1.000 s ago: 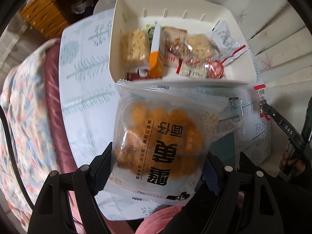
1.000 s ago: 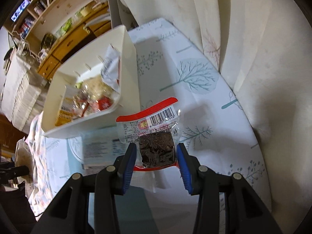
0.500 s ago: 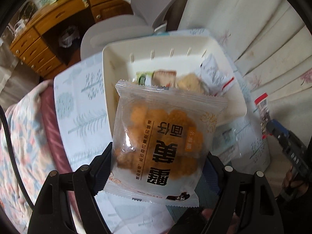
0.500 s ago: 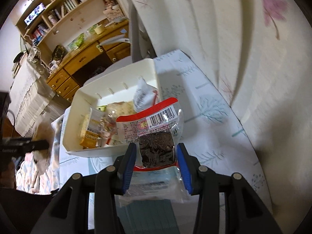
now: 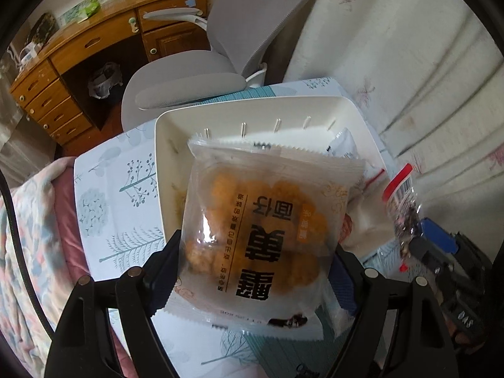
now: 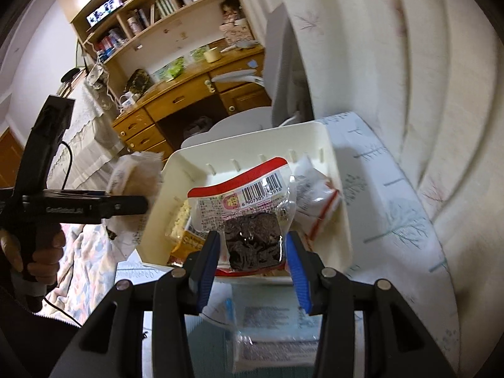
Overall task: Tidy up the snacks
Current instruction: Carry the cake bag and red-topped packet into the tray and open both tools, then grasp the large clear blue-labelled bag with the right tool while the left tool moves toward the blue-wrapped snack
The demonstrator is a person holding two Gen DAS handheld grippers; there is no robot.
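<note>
**Inspector A:** Cream plastic bin (image 5: 163, 170) on the tree-print bench (image 5: 104, 195) now lies directly beneath both loads; a second ago each packet hung short of its near rim.

**Inspector B:** Tool states?

**Inspector A:** Left tool (image 5: 256, 263) stands wide, jaws easing apart, pads pressing the flanks of the orange puffed-snack packet (image 5: 267, 220). Right tool (image 6: 250, 256) is narrowly set, clamped on the dark snack packet (image 6: 252, 217), which hangs over the bin's interior.

**Inspector B:** Implication?

**Inspector A:** In my judgement, both packets are placed for release. 2 drops remain; several wrapped snacks (image 6: 315, 189) already lie inside.
</note>
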